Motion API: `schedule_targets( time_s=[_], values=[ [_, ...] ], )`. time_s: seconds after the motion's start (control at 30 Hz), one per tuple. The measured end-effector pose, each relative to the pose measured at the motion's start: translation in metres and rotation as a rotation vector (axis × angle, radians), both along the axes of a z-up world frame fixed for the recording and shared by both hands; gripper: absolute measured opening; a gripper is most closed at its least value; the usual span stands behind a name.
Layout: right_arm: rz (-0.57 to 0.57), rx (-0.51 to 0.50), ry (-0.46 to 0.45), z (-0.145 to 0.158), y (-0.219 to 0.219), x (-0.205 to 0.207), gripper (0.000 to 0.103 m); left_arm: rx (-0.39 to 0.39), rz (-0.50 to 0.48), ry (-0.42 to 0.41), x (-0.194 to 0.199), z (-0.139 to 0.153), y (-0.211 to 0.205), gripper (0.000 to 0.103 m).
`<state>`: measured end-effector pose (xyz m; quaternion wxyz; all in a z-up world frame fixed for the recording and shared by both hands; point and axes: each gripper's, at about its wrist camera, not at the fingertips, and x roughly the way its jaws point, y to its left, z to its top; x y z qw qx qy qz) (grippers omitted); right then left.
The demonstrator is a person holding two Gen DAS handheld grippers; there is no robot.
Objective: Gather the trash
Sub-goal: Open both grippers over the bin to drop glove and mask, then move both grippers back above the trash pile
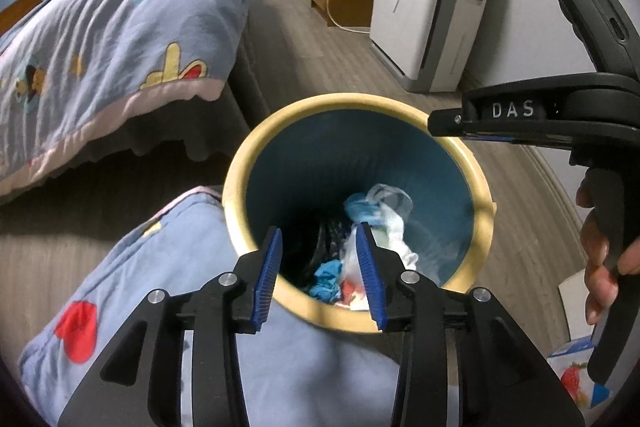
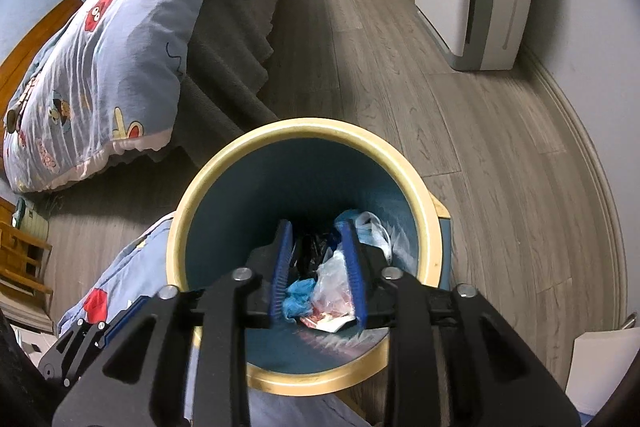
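The right hand-held gripper (image 2: 318, 267) hangs over the bin (image 2: 208, 195) mouth, jaws apart and empty. The left hand-held gripper (image 1: 322, 273), also parted and holding nothing, hovers at the near rim. Straight below both, the trash (image 2: 332, 287) lies crumpled on the bin's bottom, slightly nearer the right one.

The bin (image 2: 224, 163) is showing a pale yellow rim around a dark blue inside. Blue crumpled paper (image 2: 298, 297) and clear plastic (image 2: 334, 277) are lying in it. Both grippers (image 1: 322, 273) (image 2: 318, 269) are wearing bright blue pads on black frames. The quilt (image 1: 120, 23) is showing light blue with red and yellow cartoon figures and a pink edge. The floor (image 2: 460, 131) is showing grey wood grain.
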<state>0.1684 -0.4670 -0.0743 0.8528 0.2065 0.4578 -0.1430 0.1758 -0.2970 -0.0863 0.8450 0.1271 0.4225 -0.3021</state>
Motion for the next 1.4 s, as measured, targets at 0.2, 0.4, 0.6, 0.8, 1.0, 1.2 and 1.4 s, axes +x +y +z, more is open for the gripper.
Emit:
schedule_targets(
  time_s=[0.2,0.4,0.6,0.8,1.0,1.2,1.4],
  values=[
    [0.001,-0.014,-0.010,0.006,0.005,-0.002,0.051,-0.017,0.044,-0.022,-0.008,0.008,0.016,0.073],
    [0.006,-0.032,-0.026,0.013,0.013,-0.004,0.082,-0.024,0.087,-0.040,-0.017,0.019,0.037,0.091],
    [0.002,-0.043,-0.052,0.026,0.020,-0.010,0.097,-0.030,0.145,-0.062,-0.025,0.040,0.065,0.093],
    [0.031,-0.063,-0.059,0.037,0.035,-0.015,0.097,-0.008,0.210,-0.094,-0.042,0.069,0.111,0.095],
    [0.074,-0.106,-0.097,0.054,0.058,-0.018,0.097,0.019,0.298,-0.109,-0.073,0.097,0.179,0.096],
    [0.190,-0.138,-0.105,0.060,0.098,-0.017,0.097,0.058,0.424,-0.138,-0.107,0.108,0.247,0.097],
    [0.401,-0.173,-0.111,0.058,0.154,-0.022,0.097,0.069,0.517,-0.095,-0.116,0.083,0.293,0.097]
  ],
)
